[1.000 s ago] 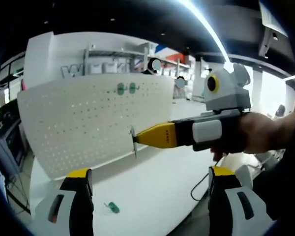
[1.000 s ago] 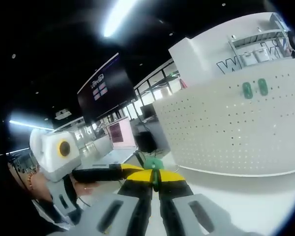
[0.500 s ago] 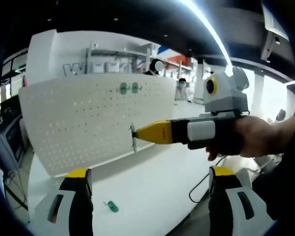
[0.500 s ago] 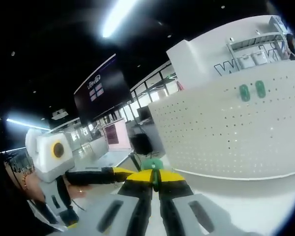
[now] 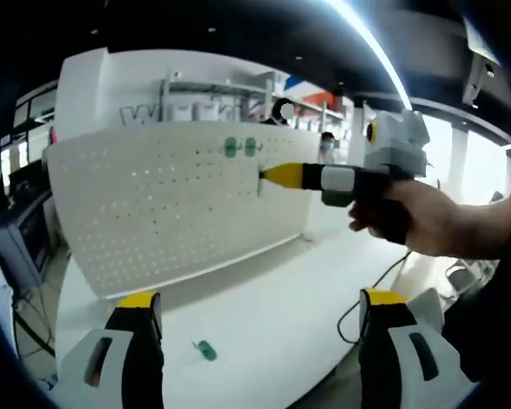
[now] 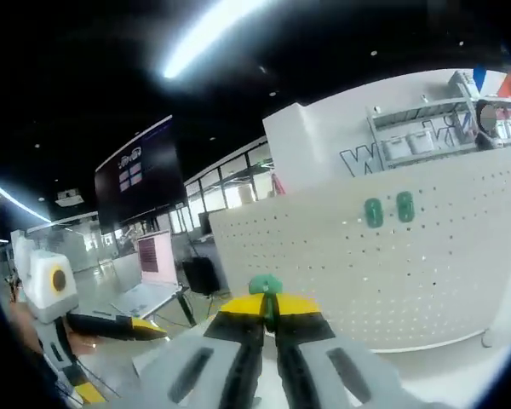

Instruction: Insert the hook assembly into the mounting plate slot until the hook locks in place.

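Right gripper [image 6: 268, 308] is clenched on a green hook [image 6: 265, 285], jaws pressed together with the green piece poking out at the tips; seen from the left gripper view, the same right gripper [image 5: 264, 175] reaches in from the right, a hand [image 5: 426, 223] wrapped around its body, yellow tip right up at the pegboard with a thin metal part at the tip, contact cannot be told. Left gripper [image 5: 255, 311] is released, jaws wide apart, nothing between them; it also shows at far left in the right gripper view [image 6: 157, 331], yellow tip pointing right.

Big white pegboard [image 5: 153, 213] stands upright on a white table [image 5: 272, 315], curved by the lens, rows of small holes. Same pegboard [image 6: 392, 264] sits ahead of the right gripper's jaws. Two green hooks [image 5: 241, 147] already sit side by side in its upper part, just left of the right gripper's tip; same pair [image 6: 389, 209] seen in the right gripper view. One loose green hook [image 5: 206, 349] lies on the table near the left gripper, between its jaws in view. Dark cable [image 5: 370, 298] trails off the table's right edge.
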`<state>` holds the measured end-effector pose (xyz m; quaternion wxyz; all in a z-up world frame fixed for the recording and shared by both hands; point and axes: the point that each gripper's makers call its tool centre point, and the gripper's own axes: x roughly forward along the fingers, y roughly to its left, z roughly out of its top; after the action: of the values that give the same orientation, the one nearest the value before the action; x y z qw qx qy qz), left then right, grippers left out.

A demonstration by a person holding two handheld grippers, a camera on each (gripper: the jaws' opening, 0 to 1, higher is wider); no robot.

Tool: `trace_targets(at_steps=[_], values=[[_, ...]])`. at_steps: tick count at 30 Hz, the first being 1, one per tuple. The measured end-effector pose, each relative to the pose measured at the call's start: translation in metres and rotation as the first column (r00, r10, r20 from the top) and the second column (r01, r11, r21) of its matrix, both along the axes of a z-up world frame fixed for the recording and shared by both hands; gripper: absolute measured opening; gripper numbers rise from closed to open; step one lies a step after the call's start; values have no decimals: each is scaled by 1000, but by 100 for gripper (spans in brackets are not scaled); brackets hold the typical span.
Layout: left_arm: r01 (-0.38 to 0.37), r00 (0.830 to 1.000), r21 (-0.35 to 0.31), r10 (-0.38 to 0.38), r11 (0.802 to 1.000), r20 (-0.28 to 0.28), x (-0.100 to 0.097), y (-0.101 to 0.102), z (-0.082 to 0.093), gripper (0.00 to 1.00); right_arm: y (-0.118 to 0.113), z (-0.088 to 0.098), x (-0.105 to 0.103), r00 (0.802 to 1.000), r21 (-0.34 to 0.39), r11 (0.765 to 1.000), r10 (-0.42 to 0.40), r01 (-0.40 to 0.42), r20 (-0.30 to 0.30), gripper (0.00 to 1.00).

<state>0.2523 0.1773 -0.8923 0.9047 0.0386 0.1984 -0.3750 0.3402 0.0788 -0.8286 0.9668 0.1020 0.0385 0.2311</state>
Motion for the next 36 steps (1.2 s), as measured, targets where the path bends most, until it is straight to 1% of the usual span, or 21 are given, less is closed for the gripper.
trace_targets(at_steps=[8, 10, 12, 14, 18, 23, 26, 29, 36], values=[[-11, 1000, -5, 11, 1000, 1, 3, 3, -1, 96, -41, 5, 27, 994, -30, 994, -107, 107, 29, 1], [-13, 1000, -15, 13, 1000, -6, 4, 3, -3, 96, -50, 6, 34, 992, -36, 991, -126, 127, 28, 1], [-7, 1000, -12, 7, 1000, -25, 3, 2, -9, 95, -58, 10, 39, 989, -25, 989, -142, 143, 31, 1], [-4, 1000, -3, 4, 1000, -31, 1, 2, -13, 95, -66, 14, 45, 985, -52, 984, -165, 168, 49, 1], [-3, 999, -10, 3, 1000, -39, 1, 2, -14, 94, -81, 17, 58, 978, -53, 978, -199, 202, 57, 1], [-5, 999, -8, 5, 1000, -40, 5, 5, -14, 93, -98, 18, 71, 969, -52, 969, -240, 243, 58, 1], [-13, 999, -5, 13, 1000, -34, 8, 8, -13, 91, -108, 19, 80, 963, -53, 963, -262, 265, 60, 1], [-23, 999, 4, 23, 1000, -32, 11, 12, -13, 92, -116, 21, 87, 958, -56, 958, -278, 281, 64, 1], [-27, 999, 3, 28, 1000, -38, 15, 16, -14, 91, -134, 24, 102, 946, -58, 945, -317, 321, 74, 1]])
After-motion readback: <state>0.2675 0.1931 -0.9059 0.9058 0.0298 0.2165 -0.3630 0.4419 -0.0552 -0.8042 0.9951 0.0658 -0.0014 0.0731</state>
